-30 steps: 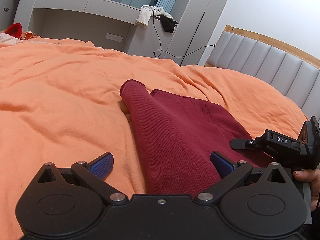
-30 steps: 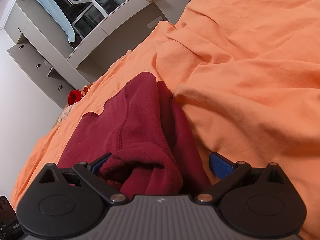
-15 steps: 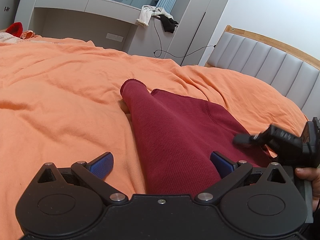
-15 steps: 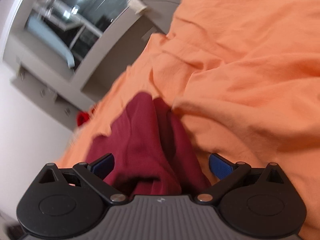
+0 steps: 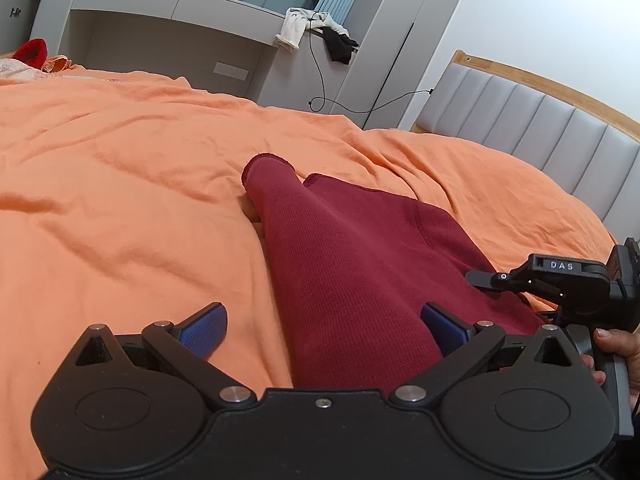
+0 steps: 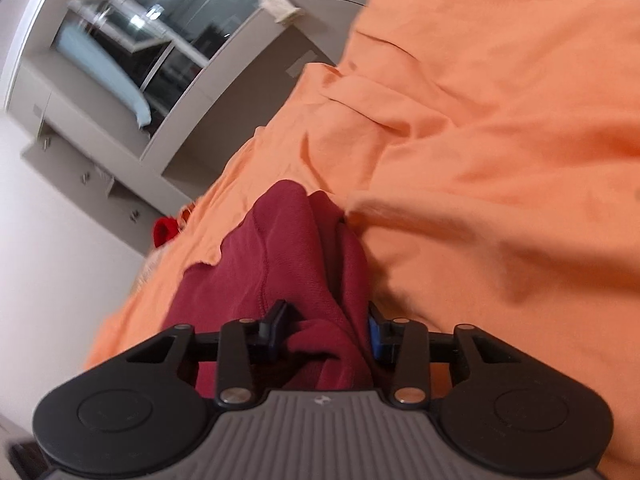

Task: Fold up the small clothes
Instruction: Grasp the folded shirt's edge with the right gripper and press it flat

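While the orange duvet (image 5: pixel 120 168) covered the bed, the maroon garment (image 5: pixel 352 272) lay lengthwise on it. The left gripper (image 5: pixel 322 322) hung wide open over its near end; the right gripper (image 6: pixel 326 330) pinched a bunched fold of it.

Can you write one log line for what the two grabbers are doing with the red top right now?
left gripper: open over red top | right gripper: shut on red top | bed: orange cover
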The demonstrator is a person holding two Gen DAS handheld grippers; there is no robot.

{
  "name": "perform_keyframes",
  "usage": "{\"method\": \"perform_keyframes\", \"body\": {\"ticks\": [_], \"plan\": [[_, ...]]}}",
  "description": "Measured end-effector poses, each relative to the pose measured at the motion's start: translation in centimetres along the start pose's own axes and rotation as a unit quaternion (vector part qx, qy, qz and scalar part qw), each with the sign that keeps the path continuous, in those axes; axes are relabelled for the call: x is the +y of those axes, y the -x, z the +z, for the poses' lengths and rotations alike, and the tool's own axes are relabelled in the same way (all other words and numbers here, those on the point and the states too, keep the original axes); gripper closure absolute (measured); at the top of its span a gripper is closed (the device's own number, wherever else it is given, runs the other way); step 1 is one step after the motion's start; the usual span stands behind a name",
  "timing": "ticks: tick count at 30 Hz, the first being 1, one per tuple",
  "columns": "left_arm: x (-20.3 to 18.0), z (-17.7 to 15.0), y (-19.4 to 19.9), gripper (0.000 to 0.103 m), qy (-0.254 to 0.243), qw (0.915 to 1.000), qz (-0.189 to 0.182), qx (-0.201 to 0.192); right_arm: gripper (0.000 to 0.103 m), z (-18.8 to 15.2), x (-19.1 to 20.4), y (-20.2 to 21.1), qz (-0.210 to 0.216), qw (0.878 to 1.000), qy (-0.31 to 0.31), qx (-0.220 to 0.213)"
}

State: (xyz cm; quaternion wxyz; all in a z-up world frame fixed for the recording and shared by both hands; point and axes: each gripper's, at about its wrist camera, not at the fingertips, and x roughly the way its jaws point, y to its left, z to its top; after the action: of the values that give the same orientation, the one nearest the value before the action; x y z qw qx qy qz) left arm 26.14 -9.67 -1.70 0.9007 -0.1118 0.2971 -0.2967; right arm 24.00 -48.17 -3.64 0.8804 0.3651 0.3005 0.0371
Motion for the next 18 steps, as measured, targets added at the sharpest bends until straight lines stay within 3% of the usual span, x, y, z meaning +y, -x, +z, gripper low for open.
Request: {"method": "perform_keyframes", "body": {"ticks": [6, 9, 12, 14, 18], "plan": [[0.4, 0.6, 0.1, 0.000, 0.013, 0.9998, -0.012, 0.000, 0.062, -1.2, 3.1, 0.2, -0.053, 0.990, 0.130, -0.021], [0.8, 1.0, 0.1, 0.000, 0.025, 0.9993, -0.026, 0.000, 0.062, -1.7, 4.0, 0.5, -0.066, 0.984, 0.163, -0.028], [1.0, 1.7, -0.3, 0.000, 0.028, 0.9985, -0.047, 0.003, 0.062, -1.4, 3.5, 0.8, -0.056, 0.988, 0.140, -0.023], [1.1, 2.2, -0.9, 0.000, 0.027, 0.9981, -0.054, 0.010, 0.055, -1.2, 2.7, 0.8, -0.045, 0.992, 0.113, -0.017], [1.5, 2.5, -3.0, 0.000, 0.023, 0.9964, -0.061, 0.054, 0.045, -0.7, 0.9, 0.4, -0.028, 0.999, 0.044, -0.008]]}}
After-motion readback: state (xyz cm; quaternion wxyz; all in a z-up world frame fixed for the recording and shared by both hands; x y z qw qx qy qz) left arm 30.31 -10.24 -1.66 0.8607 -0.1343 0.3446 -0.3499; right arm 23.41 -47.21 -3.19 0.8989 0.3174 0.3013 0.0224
